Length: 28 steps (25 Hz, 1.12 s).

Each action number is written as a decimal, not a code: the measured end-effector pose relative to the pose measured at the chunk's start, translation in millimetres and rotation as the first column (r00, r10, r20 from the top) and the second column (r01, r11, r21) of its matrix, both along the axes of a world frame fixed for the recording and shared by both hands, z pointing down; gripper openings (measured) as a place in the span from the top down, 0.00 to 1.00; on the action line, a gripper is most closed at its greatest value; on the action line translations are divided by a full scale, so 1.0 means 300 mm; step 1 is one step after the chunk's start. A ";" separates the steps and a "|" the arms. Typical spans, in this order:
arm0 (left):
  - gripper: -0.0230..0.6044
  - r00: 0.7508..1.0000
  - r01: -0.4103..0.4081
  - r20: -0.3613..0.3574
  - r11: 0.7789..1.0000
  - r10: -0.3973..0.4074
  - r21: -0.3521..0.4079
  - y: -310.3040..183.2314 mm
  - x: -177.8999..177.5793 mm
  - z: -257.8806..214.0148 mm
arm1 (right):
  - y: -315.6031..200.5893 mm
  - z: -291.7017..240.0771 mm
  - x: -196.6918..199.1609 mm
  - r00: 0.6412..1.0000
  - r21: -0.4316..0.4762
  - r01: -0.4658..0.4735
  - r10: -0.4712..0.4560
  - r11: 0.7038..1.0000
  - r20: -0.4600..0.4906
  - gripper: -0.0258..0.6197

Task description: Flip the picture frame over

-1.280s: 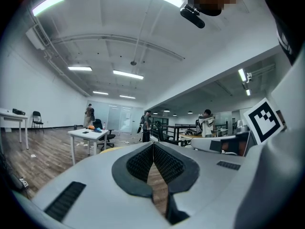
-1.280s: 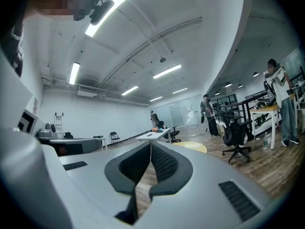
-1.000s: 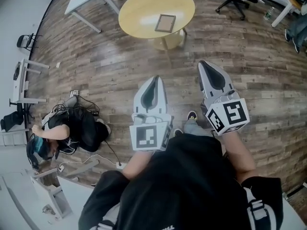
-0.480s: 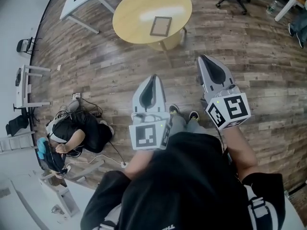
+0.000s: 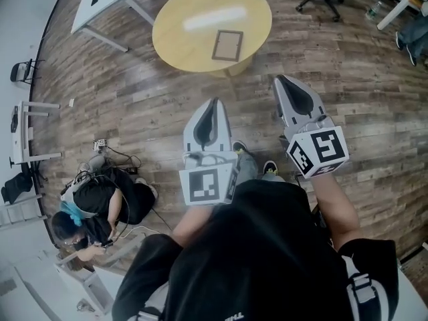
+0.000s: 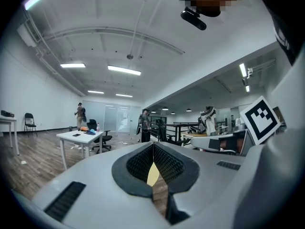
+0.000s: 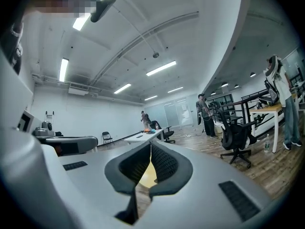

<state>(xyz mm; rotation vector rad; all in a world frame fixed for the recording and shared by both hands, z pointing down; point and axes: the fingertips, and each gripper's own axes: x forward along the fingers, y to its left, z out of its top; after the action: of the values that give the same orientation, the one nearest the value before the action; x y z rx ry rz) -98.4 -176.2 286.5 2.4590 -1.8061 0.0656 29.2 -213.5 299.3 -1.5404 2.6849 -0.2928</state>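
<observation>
"Yellow round tabletop (image 5: pixel 180 32) ahead. Is the picture frame (image 5: pixel 227 45) on it?"

"Yes, it lies flat, a little toward the near side, well apart from both tools."

"And the left hand-held gripper (image 5: pixel 214 103)?"

"Its jaws are together with nothing between them, over the wooden floor (image 5: pixel 154 99)."

"The right hand-held gripper (image 5: pixel 281 80)?"

"Same. Its jaws are closed and empty. It's beside the left one, and both point toward the tabletop."

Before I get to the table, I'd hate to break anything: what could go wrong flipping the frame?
The frame lies flat on the table, so shut tips may shove it instead of lifting it. The left gripper and right gripper are both shut and must open first. A person crouches among cables on the floor at left; keep clear.
</observation>
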 end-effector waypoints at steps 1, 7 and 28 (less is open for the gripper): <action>0.93 1.000 0.004 -0.013 1.000 -0.004 0.002 -0.031 -0.032 -0.004 | -0.035 0.004 -0.029 1.000 -0.003 0.003 -0.003 1.000 -0.011 0.93; 0.93 0.999 0.037 -0.034 0.999 -0.038 -0.016 -0.190 -0.230 0.026 | -0.205 0.026 -0.212 0.993 -0.039 0.070 -0.074 0.997 -0.087 0.93; 0.93 0.999 -0.034 -0.003 0.999 0.034 -0.034 -0.693 -0.184 0.089 | -0.714 0.073 -0.133 0.966 -0.049 0.161 -0.168 0.986 -0.197 0.93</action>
<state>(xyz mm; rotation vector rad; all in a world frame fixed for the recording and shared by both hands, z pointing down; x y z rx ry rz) -153.6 -384.2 313.2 2.4659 -1.7469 0.0955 -10.7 -427.7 321.1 -1.4283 2.9851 -0.1958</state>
